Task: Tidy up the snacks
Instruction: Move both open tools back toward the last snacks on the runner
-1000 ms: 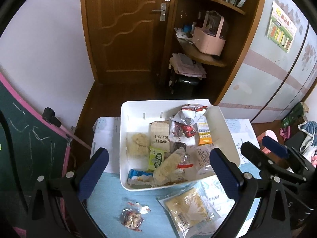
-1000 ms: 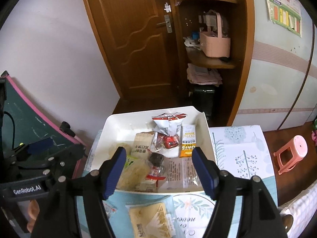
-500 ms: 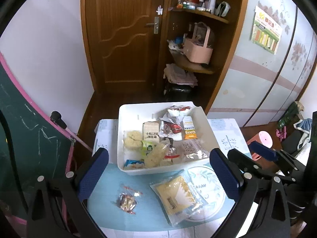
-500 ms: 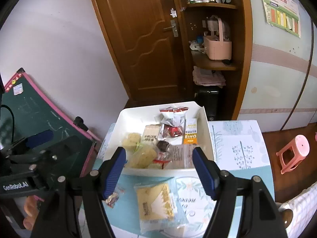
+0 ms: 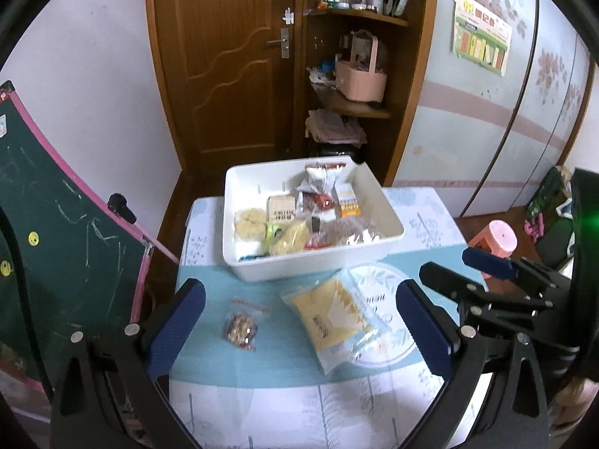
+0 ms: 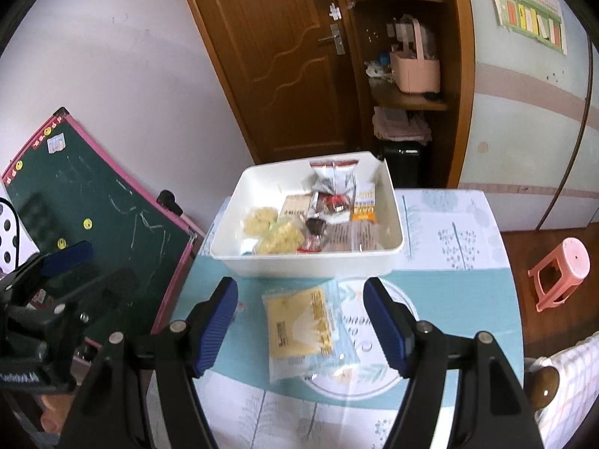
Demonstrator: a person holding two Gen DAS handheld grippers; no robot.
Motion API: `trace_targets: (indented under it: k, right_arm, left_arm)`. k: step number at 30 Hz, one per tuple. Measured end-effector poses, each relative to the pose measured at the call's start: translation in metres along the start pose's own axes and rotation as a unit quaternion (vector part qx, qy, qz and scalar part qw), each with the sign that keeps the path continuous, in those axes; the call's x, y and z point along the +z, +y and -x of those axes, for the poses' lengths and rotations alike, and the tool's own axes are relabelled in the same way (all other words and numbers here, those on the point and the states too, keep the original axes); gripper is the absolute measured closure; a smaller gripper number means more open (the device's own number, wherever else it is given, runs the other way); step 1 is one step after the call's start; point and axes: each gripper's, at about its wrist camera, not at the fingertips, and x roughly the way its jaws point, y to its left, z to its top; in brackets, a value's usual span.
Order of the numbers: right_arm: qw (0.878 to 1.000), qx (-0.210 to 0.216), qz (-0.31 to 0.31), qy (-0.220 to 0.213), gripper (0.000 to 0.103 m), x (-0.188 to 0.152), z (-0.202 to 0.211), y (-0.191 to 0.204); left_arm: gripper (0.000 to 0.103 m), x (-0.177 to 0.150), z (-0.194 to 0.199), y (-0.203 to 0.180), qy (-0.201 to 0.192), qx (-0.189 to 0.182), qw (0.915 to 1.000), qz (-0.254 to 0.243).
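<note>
Fingers [image 5: 176, 321] spread above patterned table [image 5: 284, 404], wooden door [image 5: 224, 63] beyond.

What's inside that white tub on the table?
The white tub holds piled snack packets: an orange packet, a red-and-white bag, pale yellow cakes. Whatever lies beneath the pile is covered.

You're in a home room: a brown wooden panelled door [image 5: 224, 60], corner shelves of household clutter [image 5: 355, 3], a green child's chalkboard [image 6: 97, 202], a pink plastic stool [image 6: 561, 269].
</note>
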Motion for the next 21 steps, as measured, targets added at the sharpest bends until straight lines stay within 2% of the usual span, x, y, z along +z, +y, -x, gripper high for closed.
trace_targets:
  k: [11, 21]
  right_arm:
    - [0.999, -0.012, 0.02, 0.044, 0.032, -0.041, -0.03, 0.003]
    - [0.995, -0.001, 0.06, 0.084, 0.007, -0.061, -0.082, 0.015]
  left_arm:
    - [0.002, -0.061, -0.03, 0.032, 0.061, 0.031, 0.9976, 0.013]
    - [0.002, -0.083, -0.09, 0.081, 0.119, 0.046, 0.9888, 0.077]
